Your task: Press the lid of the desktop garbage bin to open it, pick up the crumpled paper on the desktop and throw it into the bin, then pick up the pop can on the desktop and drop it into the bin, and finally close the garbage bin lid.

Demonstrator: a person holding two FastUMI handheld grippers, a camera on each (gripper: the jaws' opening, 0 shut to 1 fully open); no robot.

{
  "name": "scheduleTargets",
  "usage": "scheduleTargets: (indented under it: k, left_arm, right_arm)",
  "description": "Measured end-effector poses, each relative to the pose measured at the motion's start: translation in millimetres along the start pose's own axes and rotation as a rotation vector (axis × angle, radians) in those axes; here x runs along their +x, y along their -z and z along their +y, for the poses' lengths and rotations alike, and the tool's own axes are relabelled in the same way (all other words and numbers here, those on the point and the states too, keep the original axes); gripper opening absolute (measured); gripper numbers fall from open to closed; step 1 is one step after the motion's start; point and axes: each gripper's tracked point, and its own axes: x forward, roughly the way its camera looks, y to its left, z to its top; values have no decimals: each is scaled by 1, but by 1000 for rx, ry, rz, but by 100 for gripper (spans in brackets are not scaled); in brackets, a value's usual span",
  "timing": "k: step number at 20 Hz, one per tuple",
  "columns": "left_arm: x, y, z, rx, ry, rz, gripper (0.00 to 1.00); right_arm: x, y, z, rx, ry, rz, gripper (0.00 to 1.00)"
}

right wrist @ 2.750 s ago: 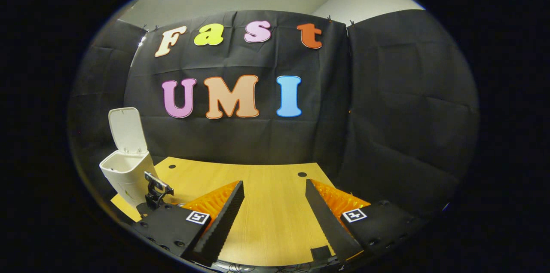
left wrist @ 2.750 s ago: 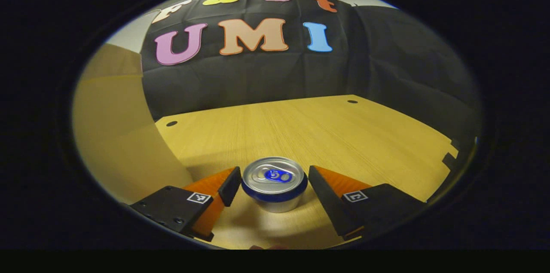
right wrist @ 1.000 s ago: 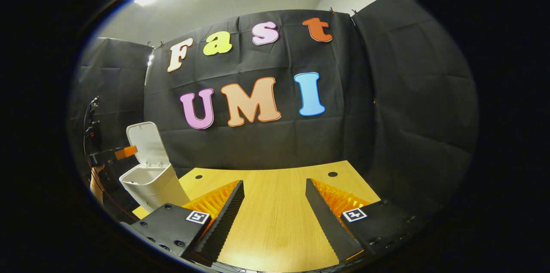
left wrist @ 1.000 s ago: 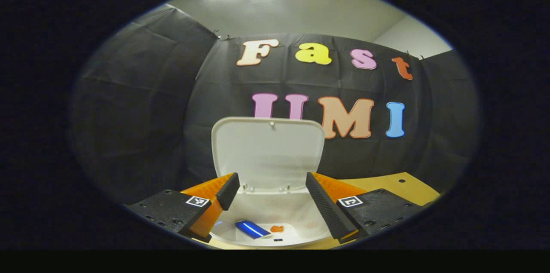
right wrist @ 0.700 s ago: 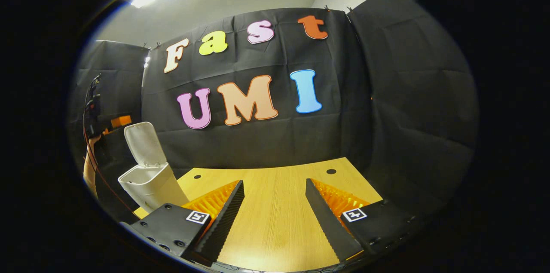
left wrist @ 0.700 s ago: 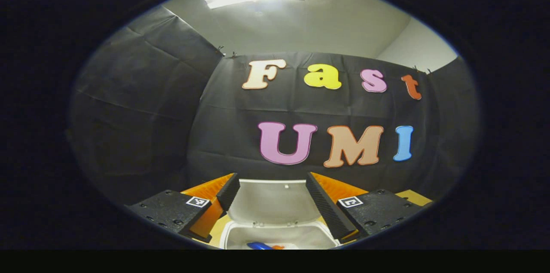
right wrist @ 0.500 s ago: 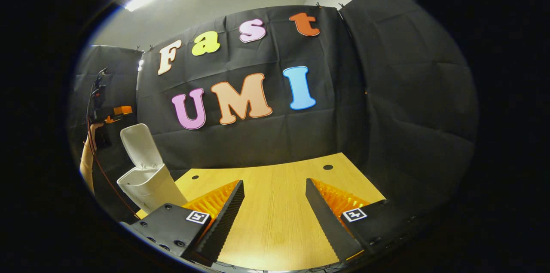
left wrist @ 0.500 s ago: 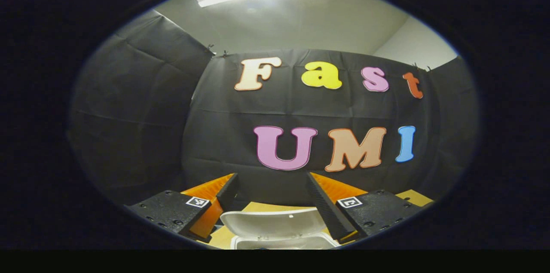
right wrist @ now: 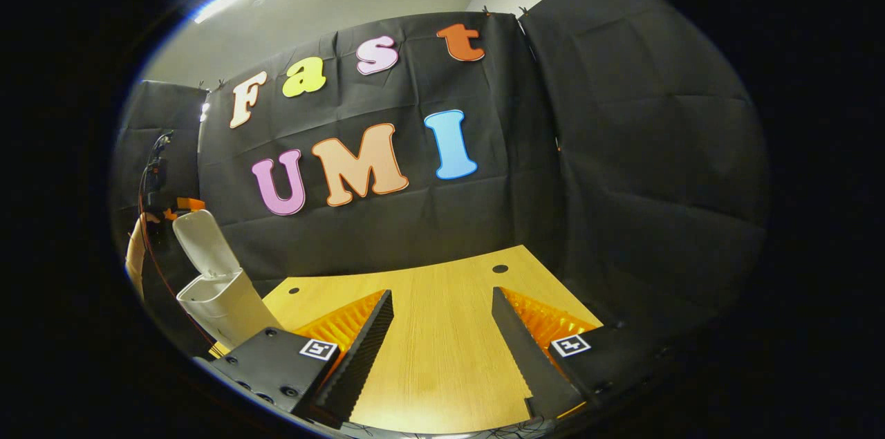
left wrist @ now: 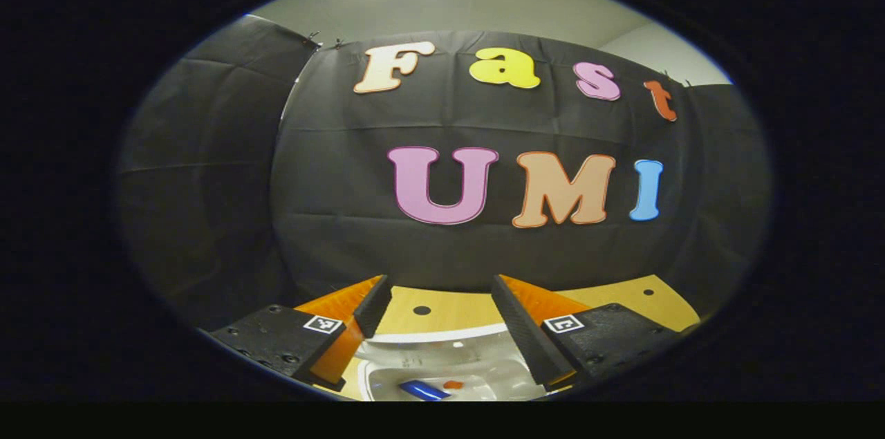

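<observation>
In the right gripper view the white bin (right wrist: 221, 301) stands at the table's (right wrist: 429, 356) left edge, lid (right wrist: 200, 243) tilted up. The left tool (left wrist: 440, 311), wide open and empty, hovers above the can (left wrist: 423, 390) inside. The right tool (right wrist: 442, 349) is wide open, empty.

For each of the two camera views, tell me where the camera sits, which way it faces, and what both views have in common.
Left gripper view: rides on the left gripper, above the bin, facing the back wall; its own open fingers show.
Right gripper view: rides on the right gripper, over the table, facing the back wall; its open fingers show, with the left gripper and an arm far left.
Shared: the bin, its lid partly lowered, and the table.
</observation>
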Motion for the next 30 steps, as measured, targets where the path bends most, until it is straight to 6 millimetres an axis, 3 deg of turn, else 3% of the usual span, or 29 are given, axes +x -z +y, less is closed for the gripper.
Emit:
scheduleTargets:
  k: [4, 7, 9, 12, 13, 14, 15, 17, 18, 28, 30]
  left_arm:
    - [-47, 35, -19, 18, 15, -62, 91]
    - [-67, 92, -34, 82, 19, -31, 94]
    - [-70, 128, -41, 92, 10, 12, 91]
    - [-78, 180, -36, 62, -36, 103, 91]
    - [-75, 156, -38, 47, -35, 3, 93]
    - [-71, 154, -35, 55, -46, -13, 96]
    - [-76, 172, -35, 52, -49, 0, 96]
    - [-77, 159, -34, 59, -61, -86, 87]
    - [-74, 162, -32, 74, -81, -87, 94]
    - [-73, 174, -33, 56, -101, -63, 96]
    - [-76, 160, -32, 60, -105, -110, 96]
  right_arm:
    - [12, 3, 15, -4, -61, 20, 96]
    - [25, 9, 33, -12, -123, 52, 96]
    - [31, 10, 47, -25, -161, 63, 96]
    - [34, 15, 61, -52, -199, 81, 96]
    - [33, 17, 62, -63, -199, 86, 96]
    - [32, 21, 61, -72, -197, 92, 96]
    - [31, 24, 60, -76, -193, 100, 96]
    - [28, 29, 56, -65, -184, 119, 96]
    - [27, 33, 53, -53, -178, 127, 96]
    - [11, 55, 52, -11, -180, 139, 96]
    - [7, 58, 53, -9, -189, 141, 96]
